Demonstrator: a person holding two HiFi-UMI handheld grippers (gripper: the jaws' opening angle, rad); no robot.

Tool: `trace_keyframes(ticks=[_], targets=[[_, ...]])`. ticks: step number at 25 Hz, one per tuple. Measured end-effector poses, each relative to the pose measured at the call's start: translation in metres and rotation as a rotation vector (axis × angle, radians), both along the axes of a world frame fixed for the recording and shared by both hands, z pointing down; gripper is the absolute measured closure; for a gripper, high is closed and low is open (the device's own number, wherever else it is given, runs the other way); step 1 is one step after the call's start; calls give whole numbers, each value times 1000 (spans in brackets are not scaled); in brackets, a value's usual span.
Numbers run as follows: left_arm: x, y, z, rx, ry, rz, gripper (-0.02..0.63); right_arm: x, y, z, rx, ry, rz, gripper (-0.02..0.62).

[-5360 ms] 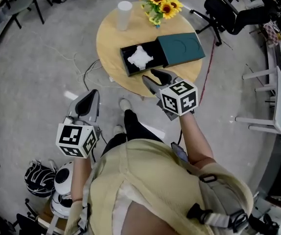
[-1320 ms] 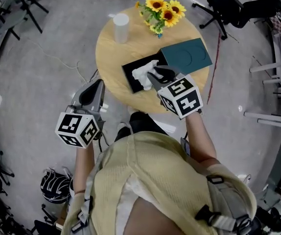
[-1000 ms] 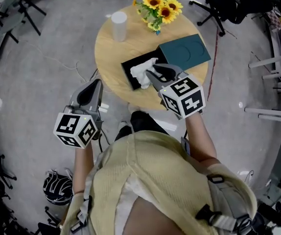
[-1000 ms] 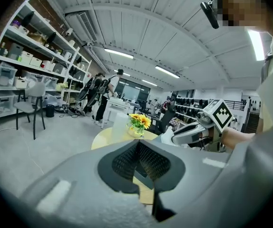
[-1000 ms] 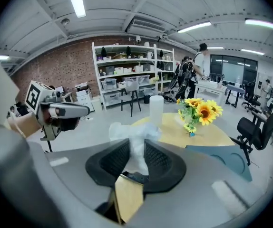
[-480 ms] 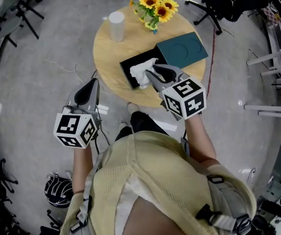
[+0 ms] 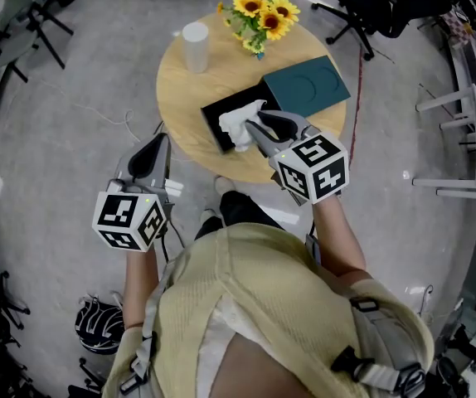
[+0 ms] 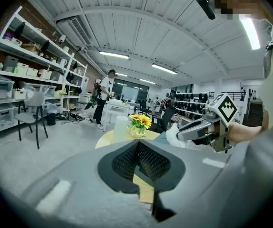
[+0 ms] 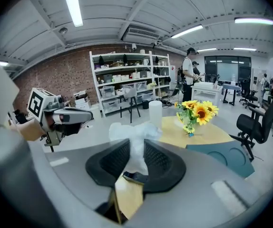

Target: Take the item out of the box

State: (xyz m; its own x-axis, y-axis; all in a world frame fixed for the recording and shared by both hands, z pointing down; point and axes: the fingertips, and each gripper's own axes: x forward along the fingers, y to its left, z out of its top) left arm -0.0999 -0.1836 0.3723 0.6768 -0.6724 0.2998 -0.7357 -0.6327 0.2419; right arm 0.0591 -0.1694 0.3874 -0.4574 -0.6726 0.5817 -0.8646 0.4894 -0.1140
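Observation:
A crumpled white item (image 7: 240,123) hangs between the jaws of my right gripper (image 7: 255,128), which is shut on it just above the open black box (image 7: 212,116) on the round wooden table (image 7: 180,89). In the right gripper view the white item (image 9: 136,137) stands up between the pads of my right gripper (image 9: 136,159). The box's teal lid (image 7: 306,85) lies beside the box on the right. My left gripper (image 7: 156,145) hangs over the floor left of the table, shut and empty; in its own view my left gripper (image 8: 138,158) has its pads together.
A white cup (image 7: 194,46) and a small pot of sunflowers (image 7: 259,16) stand at the table's far side. Office chairs (image 7: 371,7) are at the back right, a white table (image 7: 474,139) at the right, and a helmet (image 7: 97,326) lies on the floor.
Several seconds ago the white item lay in the box and my right gripper was short of it. Now that gripper holds the item, raised. Over the last second little has moved.

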Motion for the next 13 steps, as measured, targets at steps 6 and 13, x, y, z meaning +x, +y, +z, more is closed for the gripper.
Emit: trace_keyframes(ticks=[6, 13], targets=[[1, -1, -1, 2, 7, -1, 606, 0, -2, -2, 7, -3, -3, 495], [-1, -2, 1, -4, 6, -13, 606, 1, -6, -3, 13, -4, -2, 495]])
